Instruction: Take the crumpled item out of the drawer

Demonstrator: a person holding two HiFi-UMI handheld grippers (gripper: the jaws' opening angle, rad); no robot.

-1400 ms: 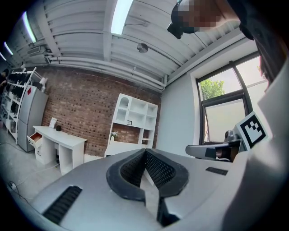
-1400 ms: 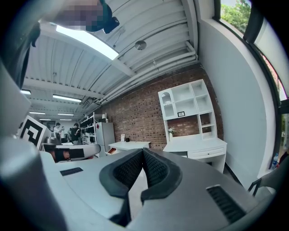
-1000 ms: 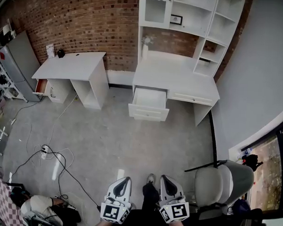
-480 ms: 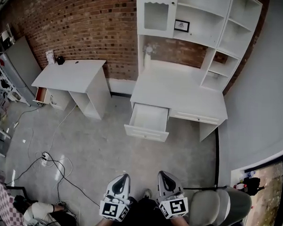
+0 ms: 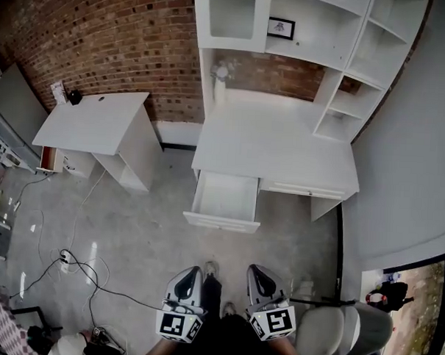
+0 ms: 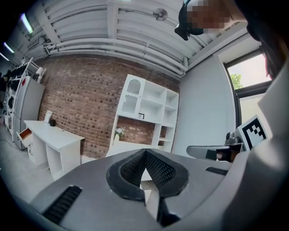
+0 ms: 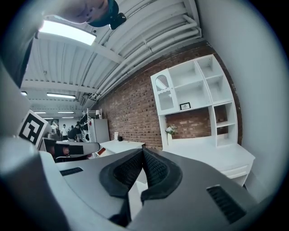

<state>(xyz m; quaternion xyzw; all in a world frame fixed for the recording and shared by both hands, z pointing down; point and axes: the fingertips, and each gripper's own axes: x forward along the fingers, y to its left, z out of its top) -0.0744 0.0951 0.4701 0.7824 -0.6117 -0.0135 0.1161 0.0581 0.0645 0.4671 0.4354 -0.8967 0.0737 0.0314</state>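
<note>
The white desk (image 5: pixel 282 150) with a shelf unit stands against the brick wall. Its left drawer (image 5: pixel 223 202) is pulled open, and its inside looks plain white from here. I cannot make out a crumpled item in it. My left gripper (image 5: pixel 192 272) and right gripper (image 5: pixel 256 272) hang side by side at the bottom of the head view, well short of the drawer. In the left gripper view the left gripper (image 6: pixel 145 151) is shut with nothing between its tips. The right gripper (image 7: pixel 142 149) is also shut and empty in the right gripper view.
A second white desk (image 5: pixel 92 119) stands to the left along the wall. Cables and a power strip (image 5: pixel 66 260) lie on the grey floor at the left. An office chair (image 5: pixel 341 329) is close at my right. My shoes (image 5: pixel 211 270) show between the grippers.
The desk and open drawer have come closer and lower in the head view as I walk towards them. Both grippers stay shut in the same place.
</note>
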